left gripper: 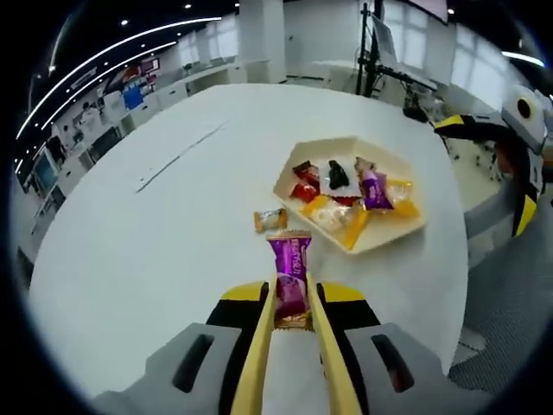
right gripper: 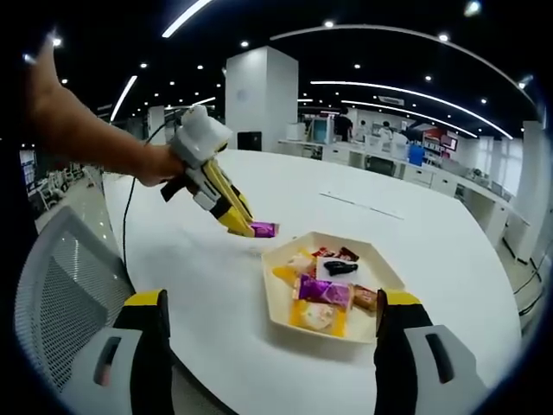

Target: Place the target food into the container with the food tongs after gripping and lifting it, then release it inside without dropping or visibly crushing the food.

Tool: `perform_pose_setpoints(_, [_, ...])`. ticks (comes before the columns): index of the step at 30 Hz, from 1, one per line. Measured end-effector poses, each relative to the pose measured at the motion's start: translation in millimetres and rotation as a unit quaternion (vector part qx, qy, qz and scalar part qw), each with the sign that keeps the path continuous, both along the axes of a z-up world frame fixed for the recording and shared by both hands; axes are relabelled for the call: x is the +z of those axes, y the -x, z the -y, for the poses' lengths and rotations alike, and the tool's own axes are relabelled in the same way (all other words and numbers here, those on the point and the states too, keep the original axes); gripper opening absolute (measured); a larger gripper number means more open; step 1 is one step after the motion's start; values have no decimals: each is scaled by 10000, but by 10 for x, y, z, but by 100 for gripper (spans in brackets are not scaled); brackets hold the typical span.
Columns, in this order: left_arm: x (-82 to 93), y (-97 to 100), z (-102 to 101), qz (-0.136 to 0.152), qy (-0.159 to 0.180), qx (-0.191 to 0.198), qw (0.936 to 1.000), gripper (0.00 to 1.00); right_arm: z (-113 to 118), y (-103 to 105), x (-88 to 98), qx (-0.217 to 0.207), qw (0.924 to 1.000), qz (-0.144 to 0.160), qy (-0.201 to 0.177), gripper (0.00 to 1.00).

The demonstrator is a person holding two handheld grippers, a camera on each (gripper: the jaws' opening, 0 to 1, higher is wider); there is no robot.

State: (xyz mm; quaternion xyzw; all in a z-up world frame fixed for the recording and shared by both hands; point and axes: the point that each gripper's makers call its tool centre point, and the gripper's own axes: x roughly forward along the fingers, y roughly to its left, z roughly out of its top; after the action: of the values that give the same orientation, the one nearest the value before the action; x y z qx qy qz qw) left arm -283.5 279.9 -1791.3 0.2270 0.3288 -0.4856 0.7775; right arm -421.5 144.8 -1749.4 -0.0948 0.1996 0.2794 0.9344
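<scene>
Clamping a purple-wrapped candy [left gripper: 289, 277] between its two yellow tong blades, the left hand-held gripper [left gripper: 292, 322] sits lowest in the left gripper view; candy is upright in that view, its upper end sticking out past the blade tips, above the white tabletop [left gripper: 155, 251]. Printing on the wrapper too small to read. Just beyond the candy, a small orange-wrapped candy [left gripper: 270, 220] lies loose on the tabletop, just beside the near-left edge of the cream angular tray [left gripper: 393, 235]. Tray holds mixed wrapped sweets: red, yellow, purple, one black. Held candy is near the tray but outside it, short of its rim. Right hand-held gripper [left gripper: 518, 130] comes in at the far right edge of that view.

Right gripper view: own jaws [right gripper: 272, 346] spread wide at the bottom, nothing between them, tray [right gripper: 281, 324] between and just beyond them. Past the tray's far-left corner, the left hand-held gripper [right gripper: 251, 226] held by a person's hand [right gripper: 154, 164], purple candy [right gripper: 263, 229] at its tip, close over the tabletop [right gripper: 432, 225]. Grey mesh chair [right gripper: 52, 285] at left. Office desks and ceiling lights far back; no legible writing.
</scene>
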Motion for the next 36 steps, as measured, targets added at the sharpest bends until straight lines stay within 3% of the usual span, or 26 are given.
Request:
perform_pose_setpoints(15, [316,15,118,-21,81,-564,9984,18,-2,-6,9,-16,10000,6,-43,99])
perform_pose_setpoints(28, [474,29,428,19,129,-948,9954,19,-29,5,2,55,10000,-17,-54,99])
perform_pose_setpoints(36, [536,47,739,8,185,-1163,9930,19,-19,1,6,22,10000,-14,-93,99])
